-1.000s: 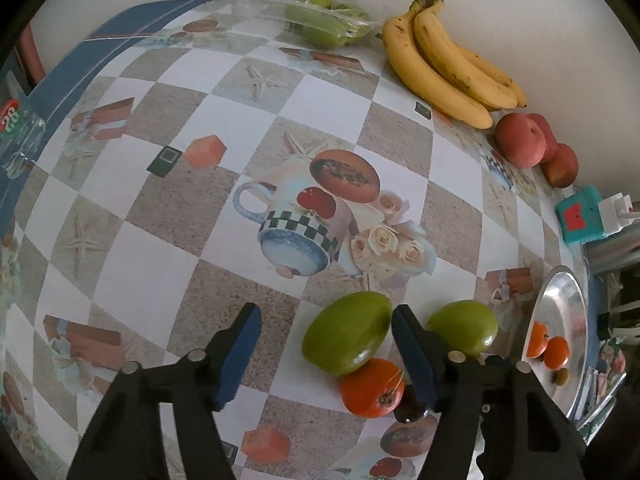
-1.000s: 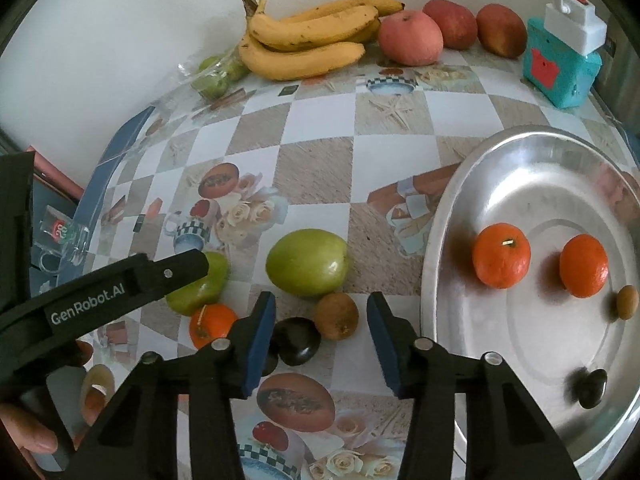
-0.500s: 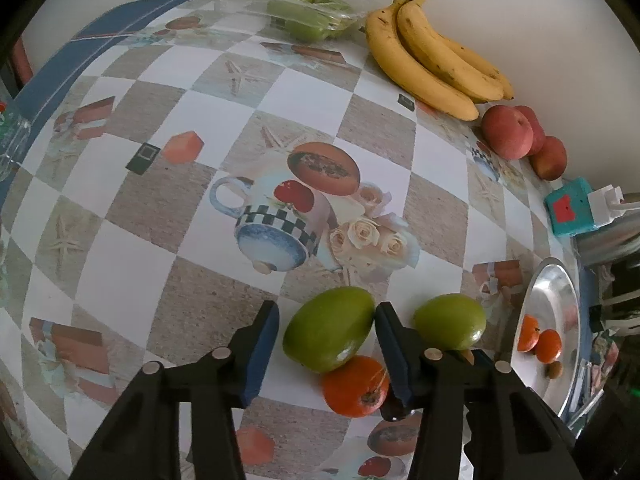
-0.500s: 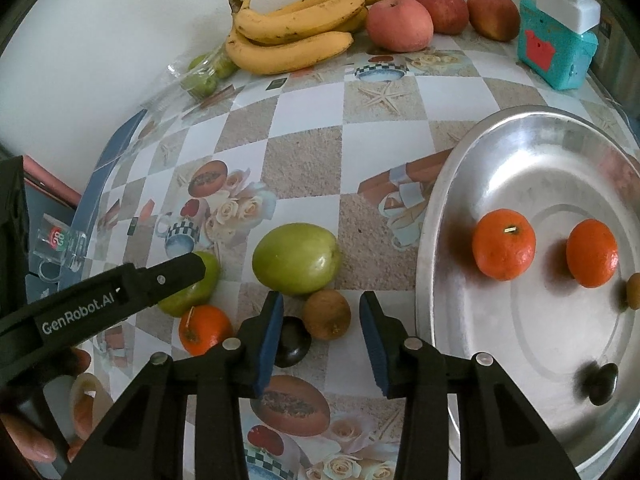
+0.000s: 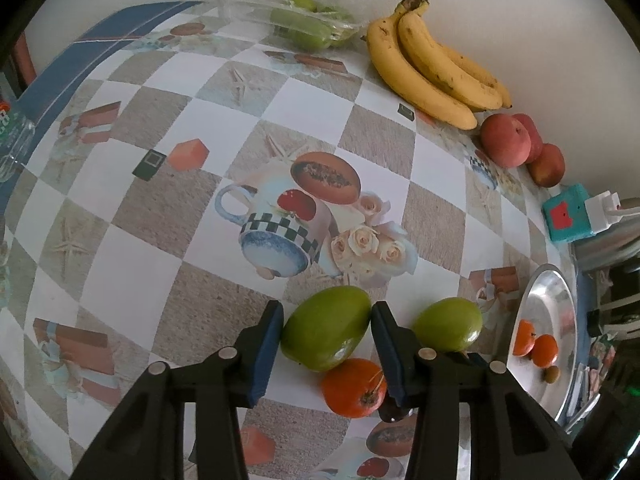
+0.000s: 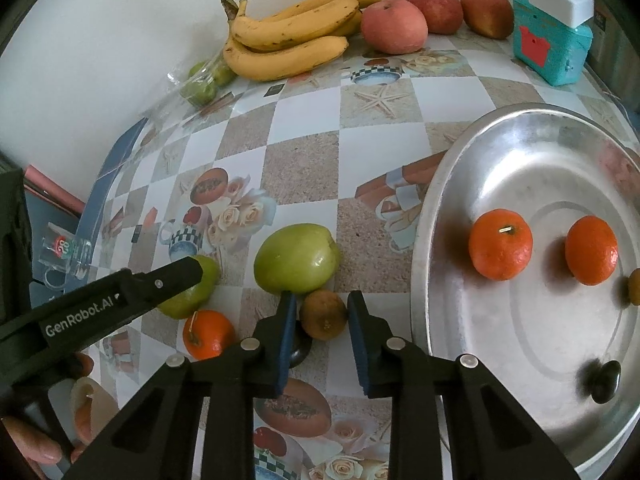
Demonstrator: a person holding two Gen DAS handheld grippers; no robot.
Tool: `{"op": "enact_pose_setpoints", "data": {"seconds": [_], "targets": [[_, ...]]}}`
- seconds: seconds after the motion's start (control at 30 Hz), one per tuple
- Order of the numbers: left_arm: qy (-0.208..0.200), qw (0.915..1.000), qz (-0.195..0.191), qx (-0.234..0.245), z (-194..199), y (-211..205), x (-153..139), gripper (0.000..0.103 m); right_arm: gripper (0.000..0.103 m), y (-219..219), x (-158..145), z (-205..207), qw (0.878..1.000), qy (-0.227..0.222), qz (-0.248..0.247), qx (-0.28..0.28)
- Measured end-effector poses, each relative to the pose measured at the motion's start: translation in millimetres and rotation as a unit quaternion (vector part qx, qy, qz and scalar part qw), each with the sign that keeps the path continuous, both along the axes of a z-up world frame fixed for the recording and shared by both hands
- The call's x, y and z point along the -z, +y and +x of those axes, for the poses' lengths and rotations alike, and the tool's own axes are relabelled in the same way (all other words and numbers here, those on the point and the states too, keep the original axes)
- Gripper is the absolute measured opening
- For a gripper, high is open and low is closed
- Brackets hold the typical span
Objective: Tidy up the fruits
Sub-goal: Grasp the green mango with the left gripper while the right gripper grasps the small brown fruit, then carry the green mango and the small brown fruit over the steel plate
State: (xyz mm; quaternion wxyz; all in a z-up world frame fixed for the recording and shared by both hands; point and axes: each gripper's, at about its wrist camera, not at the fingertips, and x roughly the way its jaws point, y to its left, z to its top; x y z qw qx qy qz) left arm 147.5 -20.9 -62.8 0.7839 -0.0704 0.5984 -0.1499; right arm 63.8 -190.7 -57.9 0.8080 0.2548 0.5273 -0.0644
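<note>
My left gripper (image 5: 326, 322) is shut on a green mango (image 5: 326, 328), a pad on each side of it, on the table. An orange (image 5: 354, 387) lies just in front of it and a second green fruit (image 5: 448, 329) to its right. My right gripper (image 6: 322, 314) is open around a small brown fruit (image 6: 323, 314), with a narrow gap on each side. The second green fruit (image 6: 297, 258) lies just beyond it. A dark fruit (image 6: 301, 350) sits behind its left finger. The steel tray (image 6: 448, 184) to the right holds two oranges (image 6: 501, 244), a dark fruit (image 6: 605, 376) and a small brown one.
Along the wall lie bananas (image 6: 292, 34), red apples (image 6: 394, 26), a clear bag of green fruit (image 5: 308, 28) and a teal box with a white plug (image 6: 552, 44). The table has a checkered printed cloth (image 5: 132, 216). The left gripper's arm (image 6: 100, 304) crosses the right view.
My left gripper's jaws narrowed from wide open until both pads touch the green mango. My right gripper moved forward around the brown fruit and narrowed its jaws.
</note>
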Motion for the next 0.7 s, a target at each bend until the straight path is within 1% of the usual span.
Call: {"op": "enact_pose_setpoints", "data": {"seconds": [0.07, 0.3, 0.7], "targets": [[-0.002, 1.0, -0.002, -0.004, 0.3, 2.3, -2.5, 0.048, 0.025, -0.1, -0.2, 0.0, 1.0, 0.0, 0.0, 0.0], [-0.017, 0.9997, -0.012, -0.013, -0.1, 9.6, -17.3, 0.048, 0.025, -2.4, -8.1, -2.2, 1.0, -0.015, 0.006, 0.003], [-0.059, 0.9977, -0.024, -0.022, -3.8, 15.9, -51.4, 0.048, 0.025, -11.5, -41.9, -11.1, 0.997, -0.068, 0.01, 0.019]]}}
